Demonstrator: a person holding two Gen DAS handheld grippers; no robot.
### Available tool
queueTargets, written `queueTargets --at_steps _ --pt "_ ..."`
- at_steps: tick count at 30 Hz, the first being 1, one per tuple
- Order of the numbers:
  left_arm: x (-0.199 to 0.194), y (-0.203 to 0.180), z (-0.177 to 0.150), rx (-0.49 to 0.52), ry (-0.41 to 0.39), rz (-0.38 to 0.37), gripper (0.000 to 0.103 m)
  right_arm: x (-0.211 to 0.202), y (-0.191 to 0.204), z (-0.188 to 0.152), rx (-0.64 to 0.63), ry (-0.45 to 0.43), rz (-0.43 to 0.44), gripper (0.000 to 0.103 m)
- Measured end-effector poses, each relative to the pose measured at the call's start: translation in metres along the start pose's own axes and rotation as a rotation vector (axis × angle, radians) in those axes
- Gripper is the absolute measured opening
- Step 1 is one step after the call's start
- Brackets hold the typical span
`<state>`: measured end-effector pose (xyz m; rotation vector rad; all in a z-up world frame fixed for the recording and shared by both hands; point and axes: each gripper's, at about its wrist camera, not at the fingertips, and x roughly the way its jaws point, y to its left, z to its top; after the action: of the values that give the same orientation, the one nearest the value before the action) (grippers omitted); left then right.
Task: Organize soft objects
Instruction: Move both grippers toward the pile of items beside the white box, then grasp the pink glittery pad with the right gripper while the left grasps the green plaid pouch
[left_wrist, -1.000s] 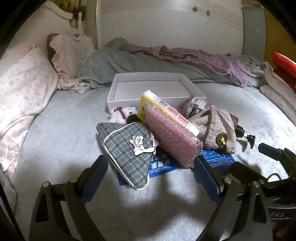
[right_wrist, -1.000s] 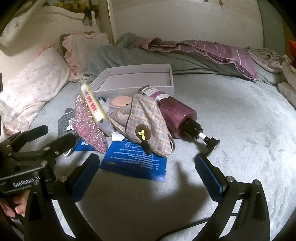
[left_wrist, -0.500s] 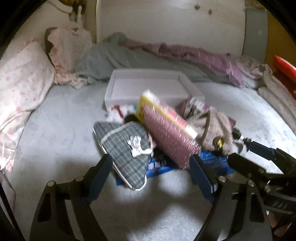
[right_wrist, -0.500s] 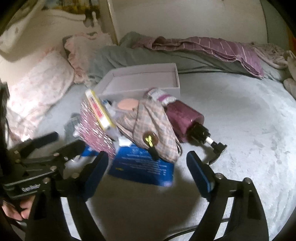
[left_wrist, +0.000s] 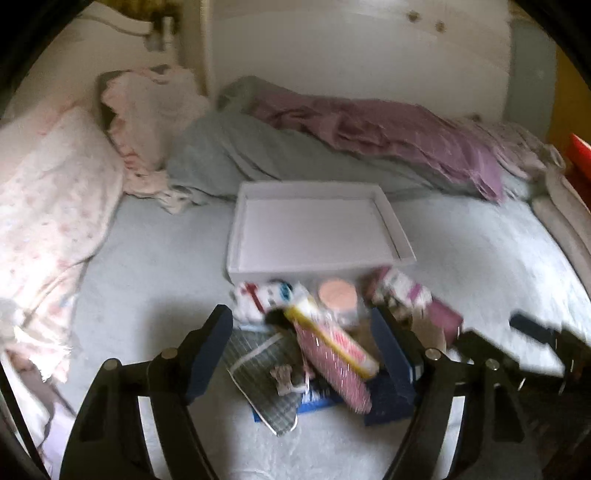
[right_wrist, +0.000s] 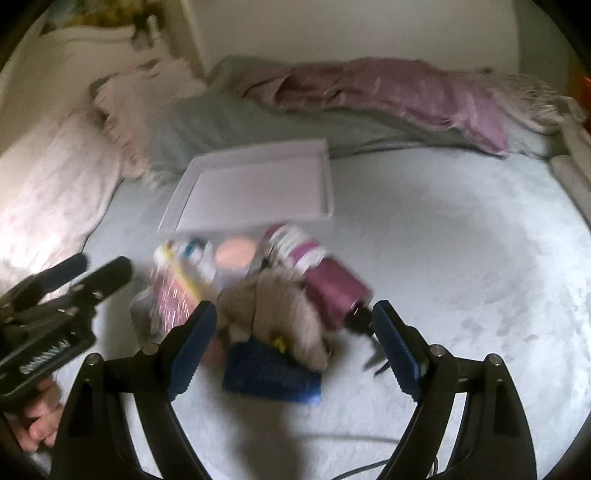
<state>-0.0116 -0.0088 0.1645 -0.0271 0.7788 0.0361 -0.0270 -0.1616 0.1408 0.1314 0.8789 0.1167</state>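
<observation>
Grippers hover above the pile, left gripper (left_wrist: 301, 349) and right gripper (right_wrist: 291, 347) both wide apart and empty; the left has just narrowed slightly. Plaid pouch (left_wrist: 258, 373) lies before the white box (left_wrist: 317, 225); better to approach it slowly, alone.

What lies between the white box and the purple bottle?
Nothing: in the right wrist view the purple bottle lies with its labelled end right against the white box.

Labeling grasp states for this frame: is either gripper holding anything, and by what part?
Nothing is held. The left gripper and right gripper are both open above the pile on the bed, touching nothing.
</observation>
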Motion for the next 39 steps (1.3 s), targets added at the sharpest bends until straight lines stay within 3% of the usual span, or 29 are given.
queueTargets --at_steps 4,6,8,9,12,17,20,25,32,34,39 --pt "-0.014 0.011 -0.004 -0.156 -0.031 -0.033 0.078 -0.012 -0.002 -0.010 0.082 -0.088 0.061 0.087" --pt "-0.012 0.016 -0.019 -0.204 -0.015 -0.032 0.078 -0.013 0.002 -0.019 0.035 -0.076 0.058 0.087" --pt "-0.008 0.016 -0.023 -0.162 0.024 -0.006 0.078 -0.016 0.008 -0.023 -0.037 -0.077 0.034 0.087" --pt "-0.010 0.016 -0.024 -0.136 0.007 0.003 0.078 -0.017 0.010 -0.026 -0.059 -0.089 0.050 0.087" --pt "-0.005 0.018 -0.026 -0.094 0.009 0.093 0.078 -0.018 0.004 -0.022 -0.045 -0.086 0.088 0.087" --pt "0.009 0.029 -0.039 -0.050 0.096 0.011 0.078 -0.033 -0.029 -0.015 0.114 -0.184 0.194 0.087" --pt "0.013 0.037 -0.045 -0.042 0.097 0.028 0.078 -0.034 -0.035 -0.015 0.138 -0.203 0.217 0.085" --pt "0.017 0.041 -0.049 -0.045 0.093 -0.031 0.078 -0.015 -0.022 -0.019 0.086 -0.123 0.234 0.071" --pt "0.019 0.039 -0.049 -0.010 0.111 0.057 0.078 -0.004 0.013 -0.024 -0.057 -0.082 0.288 0.062" --pt "0.020 0.044 -0.051 -0.022 0.125 0.033 0.078 0.005 0.023 -0.027 -0.090 -0.049 0.292 0.054" --pt "0.039 0.076 -0.059 -0.187 0.290 -0.115 0.076 0.020 0.042 -0.032 -0.141 0.021 0.318 0.046"
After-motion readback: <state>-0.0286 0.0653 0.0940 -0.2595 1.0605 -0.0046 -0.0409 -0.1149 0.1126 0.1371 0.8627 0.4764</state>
